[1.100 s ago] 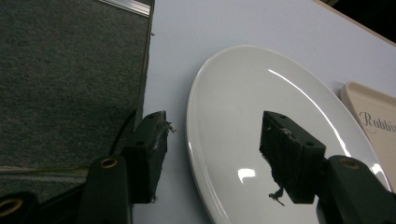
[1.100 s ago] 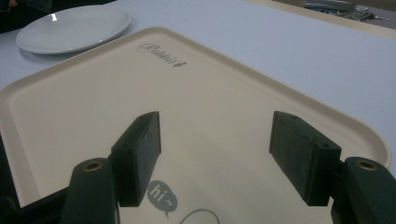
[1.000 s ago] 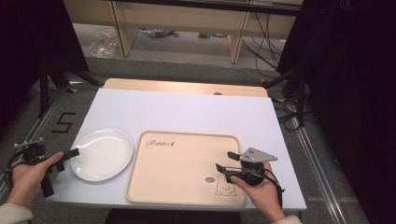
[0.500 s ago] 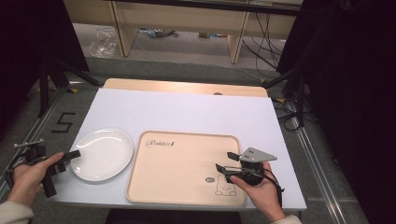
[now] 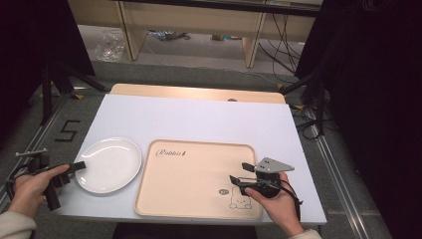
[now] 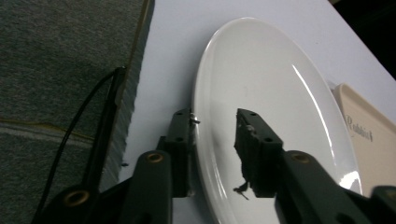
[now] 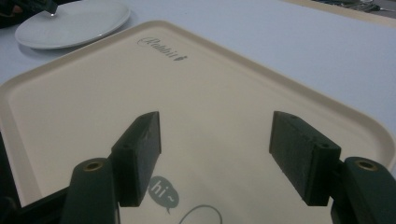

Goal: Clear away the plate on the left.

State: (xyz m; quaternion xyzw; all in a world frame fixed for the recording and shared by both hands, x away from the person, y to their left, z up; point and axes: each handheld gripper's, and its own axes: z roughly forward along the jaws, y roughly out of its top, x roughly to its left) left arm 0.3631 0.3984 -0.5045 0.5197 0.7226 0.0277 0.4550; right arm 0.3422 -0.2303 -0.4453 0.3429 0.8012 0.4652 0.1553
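Observation:
A white plate (image 5: 107,164) lies on the white table at the front left. Beside it to the right is a beige tray (image 5: 194,149) printed with "Rabbit" and a small cartoon. My left gripper (image 5: 75,167) is at the plate's left rim. In the left gripper view it (image 6: 215,128) is open, one jaw outside the plate's (image 6: 271,84) rim and the other over its inside. My right gripper (image 5: 242,173) hovers open over the tray's front right part. Nothing but the tray (image 7: 196,84) shows between its jaws (image 7: 215,140).
The white table top (image 5: 199,117) stretches bare behind the plate and tray, with a wooden strip along its far edge. Grey floor (image 6: 56,60) drops off just left of the plate. From the right gripper view the plate (image 7: 70,21) sits at the far left.
The left hand has shifted very slightly at the plate's rim. The right gripper has stayed in place over the tray.

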